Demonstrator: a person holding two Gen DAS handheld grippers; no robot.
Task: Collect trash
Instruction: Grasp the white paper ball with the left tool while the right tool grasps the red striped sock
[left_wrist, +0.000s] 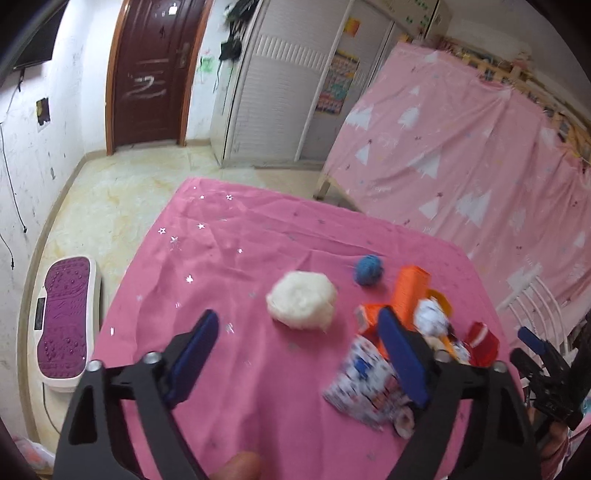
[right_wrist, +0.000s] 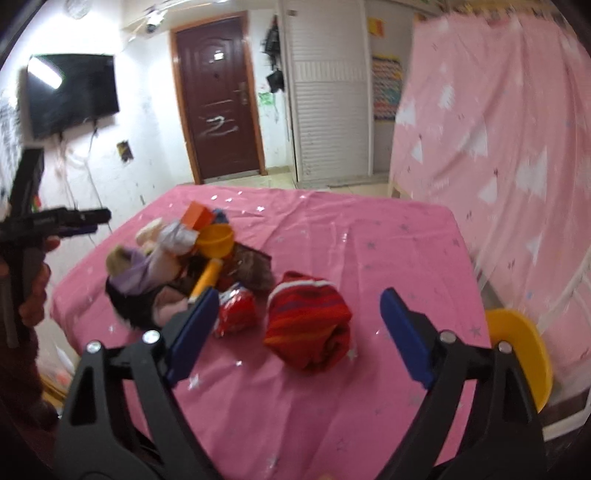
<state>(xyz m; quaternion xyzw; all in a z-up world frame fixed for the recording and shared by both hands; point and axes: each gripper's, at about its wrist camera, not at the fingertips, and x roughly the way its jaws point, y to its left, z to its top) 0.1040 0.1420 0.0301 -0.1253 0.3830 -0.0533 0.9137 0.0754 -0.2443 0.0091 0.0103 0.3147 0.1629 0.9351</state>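
Left wrist view: looks forward and down between its own two fingers over the table (left_wrist: 229, 236), from above the near edge; faces the door (left_wrist: 147, 74) and wardrobe (left_wrist: 273, 85); near, slightly tilted.

Right wrist view: same framing between its fingers, from the table's (right_wrist: 369, 236) near right side; faces the door (right_wrist: 218, 96), TV (right_wrist: 70, 92) at left.

Shared: pink tabletop, the heap (left_wrist: 406, 332) (right_wrist: 184, 266), door, wardrobe, pink curtain (left_wrist: 461, 147) (right_wrist: 498, 129). Each view catches the other gripper at its edge.
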